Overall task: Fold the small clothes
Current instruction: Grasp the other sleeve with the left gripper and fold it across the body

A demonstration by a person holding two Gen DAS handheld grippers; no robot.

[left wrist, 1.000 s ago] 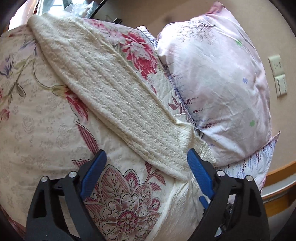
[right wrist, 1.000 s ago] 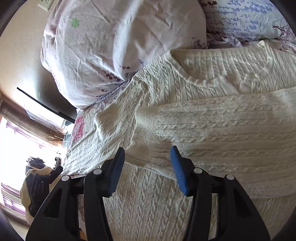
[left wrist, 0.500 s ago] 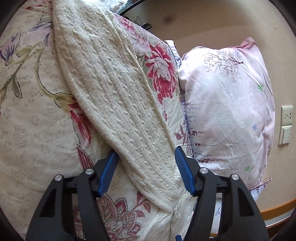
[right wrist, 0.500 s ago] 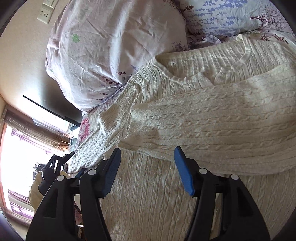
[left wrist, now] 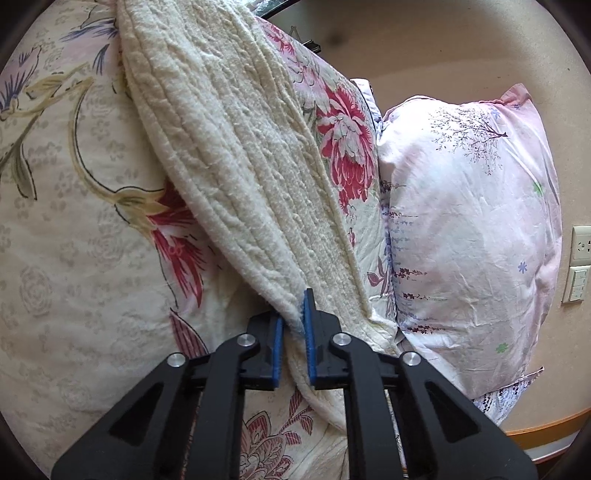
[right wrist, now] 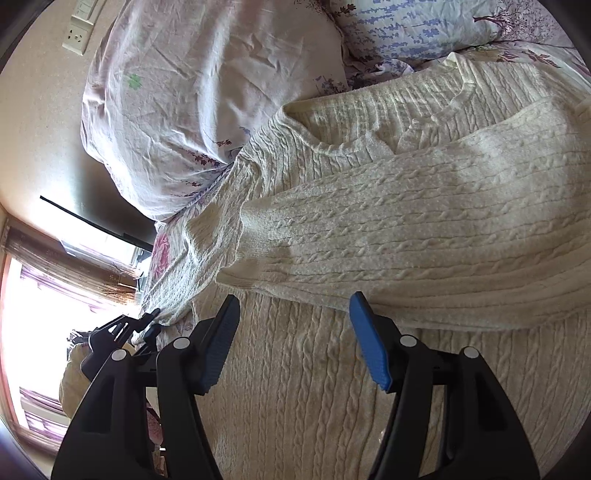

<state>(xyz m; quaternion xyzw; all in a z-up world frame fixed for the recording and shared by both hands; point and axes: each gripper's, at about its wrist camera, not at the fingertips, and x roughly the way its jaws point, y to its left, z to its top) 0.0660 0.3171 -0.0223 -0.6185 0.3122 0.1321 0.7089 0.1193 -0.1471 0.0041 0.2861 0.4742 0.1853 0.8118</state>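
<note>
A cream cable-knit sweater (right wrist: 369, 369) lies flat on the bed. One sleeve (right wrist: 424, 236) is folded across its chest, below the neckline (right wrist: 343, 144). My right gripper (right wrist: 295, 321) is open and empty just above the sweater body, near that sleeve's cuff. The other sleeve (left wrist: 236, 155) stretches away across the floral quilt. My left gripper (left wrist: 293, 317) is shut on this sleeve near its cuff end, and it also shows in the right wrist view (right wrist: 140, 325) at the left.
A floral quilt (left wrist: 74, 258) covers the bed. A pink pillow (left wrist: 469, 240) stands against the wall at the head, also seen in the right wrist view (right wrist: 207, 92). A second pillow (right wrist: 413, 26) has blue print. Wall sockets (left wrist: 580, 258) and a bright window (right wrist: 33, 325) are nearby.
My left gripper moved forward over the outstretched sleeve and closed on it. My right gripper stayed open and shifted only slightly over the sweater.
</note>
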